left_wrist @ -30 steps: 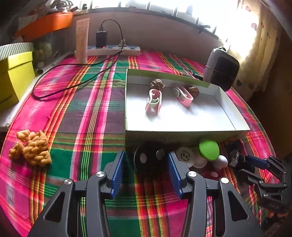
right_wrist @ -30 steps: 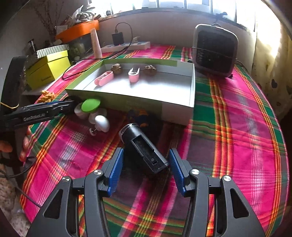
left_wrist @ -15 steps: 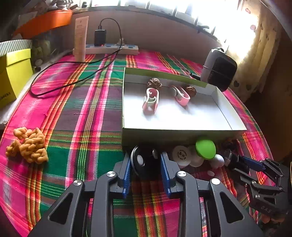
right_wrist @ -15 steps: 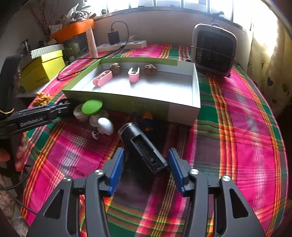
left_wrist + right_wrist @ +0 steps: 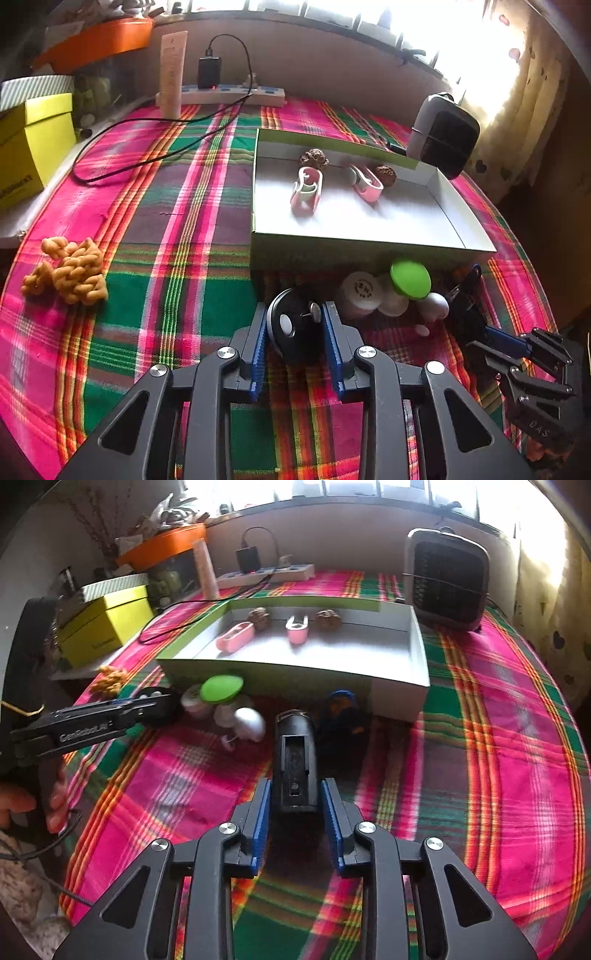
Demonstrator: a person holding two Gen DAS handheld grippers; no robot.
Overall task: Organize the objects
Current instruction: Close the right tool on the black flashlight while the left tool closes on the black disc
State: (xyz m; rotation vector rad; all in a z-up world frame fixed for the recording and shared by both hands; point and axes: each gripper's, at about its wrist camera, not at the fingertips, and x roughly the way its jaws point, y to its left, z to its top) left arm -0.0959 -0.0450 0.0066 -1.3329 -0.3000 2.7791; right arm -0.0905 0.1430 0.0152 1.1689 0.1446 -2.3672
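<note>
The left gripper (image 5: pixel 294 332) is clamped on a black round disc (image 5: pixel 293 330), both blue pads against its sides, just short of the open white tray (image 5: pixel 369 242). The right gripper (image 5: pixel 295 812) is closing; its fingers (image 5: pixel 261 814) flank the near end of a black cylindrical device (image 5: pixel 297 760) lying on the plaid cloth (image 5: pixel 517 775).

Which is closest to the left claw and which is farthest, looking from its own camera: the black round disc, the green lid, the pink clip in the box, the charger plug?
From the left claw:
1. Black round disc, between its fingers.
2. Green lid, right, before the box.
3. Pink clip, inside the box.
4. Charger plug, at the back wall.
</note>
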